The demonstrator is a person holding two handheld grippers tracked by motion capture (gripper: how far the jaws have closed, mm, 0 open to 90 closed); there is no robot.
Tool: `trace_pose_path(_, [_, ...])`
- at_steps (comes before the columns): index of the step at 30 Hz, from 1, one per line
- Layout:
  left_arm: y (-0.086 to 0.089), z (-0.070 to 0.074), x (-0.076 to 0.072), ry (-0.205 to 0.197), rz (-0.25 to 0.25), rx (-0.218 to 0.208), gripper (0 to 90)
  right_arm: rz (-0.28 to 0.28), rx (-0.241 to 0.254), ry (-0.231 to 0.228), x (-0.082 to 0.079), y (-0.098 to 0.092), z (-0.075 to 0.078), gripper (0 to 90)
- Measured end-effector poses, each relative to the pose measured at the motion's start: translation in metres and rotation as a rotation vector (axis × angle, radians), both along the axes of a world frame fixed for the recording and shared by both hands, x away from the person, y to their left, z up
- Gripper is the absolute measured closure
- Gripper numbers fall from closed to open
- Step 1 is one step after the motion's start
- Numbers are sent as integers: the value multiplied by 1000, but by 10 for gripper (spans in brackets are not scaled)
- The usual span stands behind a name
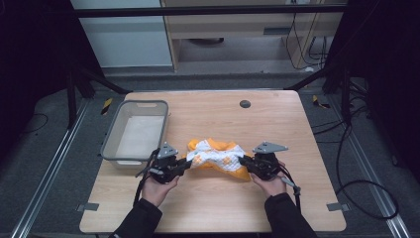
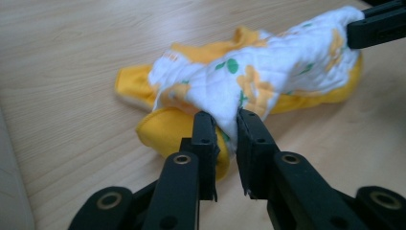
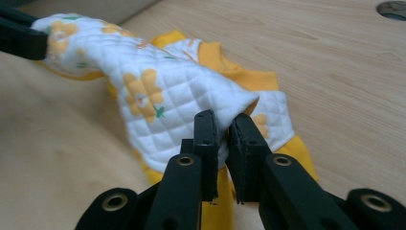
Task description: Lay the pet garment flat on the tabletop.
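A pale wooden surface is being shown in a dim room, with dark floor and cables around it. A grey tub is standing toward nine o'clock, and a small round port is set in the wood toward twelve.

A quilted garment, white with yellow flowers and yellow trim, is lying just below the centre, between the two claws. Its long axis is running from nine to three o'clock. The left claw is being held at the garment's nine o'clock end, the right claw at its three o'clock end, so each hand is equally near its own end.

In the left gripper view, the left claw is being kept narrow, pinched on a fold of white cloth. In the right gripper view, the right claw is likewise being kept narrow on the other end. The cloth between them is being held slightly off the wood, sagging in the middle; a lift or a spread along that axis is judged likely.

No brand, label or legible writing is being made out.
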State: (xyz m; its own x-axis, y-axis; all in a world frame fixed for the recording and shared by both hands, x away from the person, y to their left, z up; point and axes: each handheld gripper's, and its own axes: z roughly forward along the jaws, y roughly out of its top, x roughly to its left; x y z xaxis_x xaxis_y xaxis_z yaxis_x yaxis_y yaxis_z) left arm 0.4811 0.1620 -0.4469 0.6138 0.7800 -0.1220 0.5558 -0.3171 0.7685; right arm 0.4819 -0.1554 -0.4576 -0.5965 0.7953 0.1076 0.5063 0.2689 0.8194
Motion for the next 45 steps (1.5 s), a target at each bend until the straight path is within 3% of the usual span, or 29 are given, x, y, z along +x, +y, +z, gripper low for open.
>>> trace_pose_path(5, [-2,-18,13,3,49,0,610,-56,-57,-24,14,10,-20,734])
trace_pose_path(8, [0,-15,9,-43,40,49,462,-63,-45,-42,10,7,-15,683])
trace_pose_path(11, [11,-9,1,-76,30,65,362,-51,-13,-61,2,-2,-6,641])
trace_pose_path(14, [25,-8,-11,-95,22,52,331,-34,10,-86,-10,-11,2,602])
trace_pose_path(19, [38,-22,-27,-87,5,98,317,9,13,-68,-34,-20,-1,536])
trace_pose_path(22, [34,-32,-25,-72,3,150,320,41,-20,-40,-43,-19,-12,515])
trace_pose_path(26, [23,-40,-17,-104,-2,196,320,44,-52,-6,-40,-15,-24,506])
trace_pose_path(30, [17,-46,-10,-107,-9,197,365,47,-68,22,-34,-10,-32,509])
trace_pose_path(33, [14,-47,-7,-100,-22,174,419,52,-83,37,-31,-6,-35,526])
trace_pose_path(37, [10,-47,-4,-103,-47,148,590,61,-106,42,-29,-2,-36,619])
trace_pose_path(39, [8,-46,-3,-67,-53,153,714,58,-117,47,-28,-2,-35,712])
trace_pose_path(41, [7,-45,-4,-69,-51,160,793,63,-114,59,-28,-3,-33,801])
trace_pose_path(45, [10,-35,-8,-60,-53,119,855,80,-91,65,-31,-6,-25,856])
